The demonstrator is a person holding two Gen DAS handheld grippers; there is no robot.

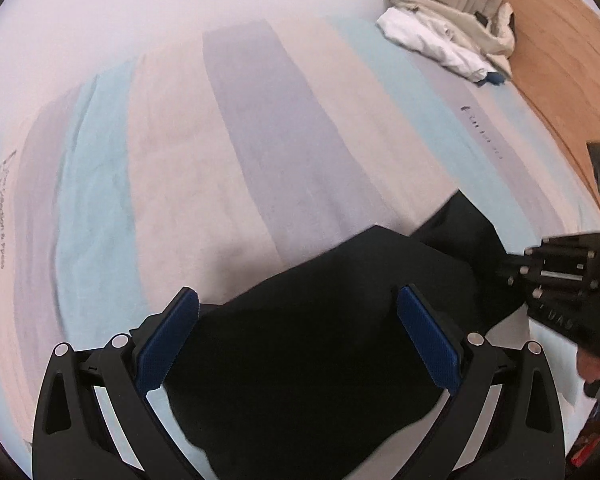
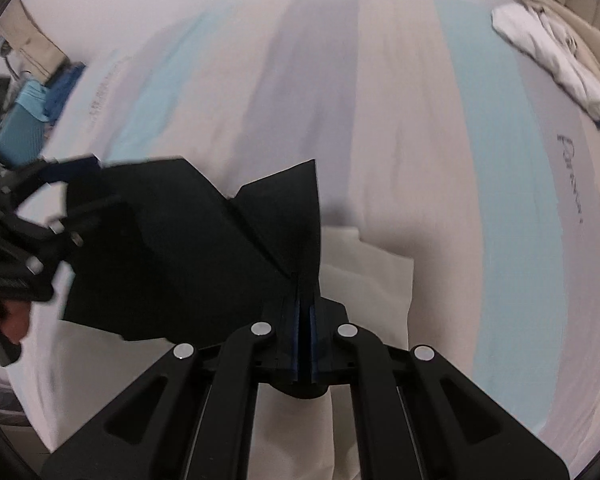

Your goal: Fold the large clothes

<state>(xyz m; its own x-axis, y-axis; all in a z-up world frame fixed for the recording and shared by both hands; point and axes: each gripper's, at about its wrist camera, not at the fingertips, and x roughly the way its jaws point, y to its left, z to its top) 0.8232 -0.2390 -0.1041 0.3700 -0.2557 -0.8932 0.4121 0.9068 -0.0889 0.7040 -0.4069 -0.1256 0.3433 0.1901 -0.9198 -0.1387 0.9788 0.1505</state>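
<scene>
On a striped bed (image 1: 260, 140), the right gripper (image 2: 303, 312) pinches a black garment (image 2: 172, 240) while the left gripper (image 1: 296, 336) has its fingers spread wide above it.

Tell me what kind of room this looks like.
Most likely a bedroom. The work surface looks like a bed under a pastel striped sheet, loose pale clothes are heaped at its far corner beside a wood floor, and a black garment is being folded on it.
</scene>
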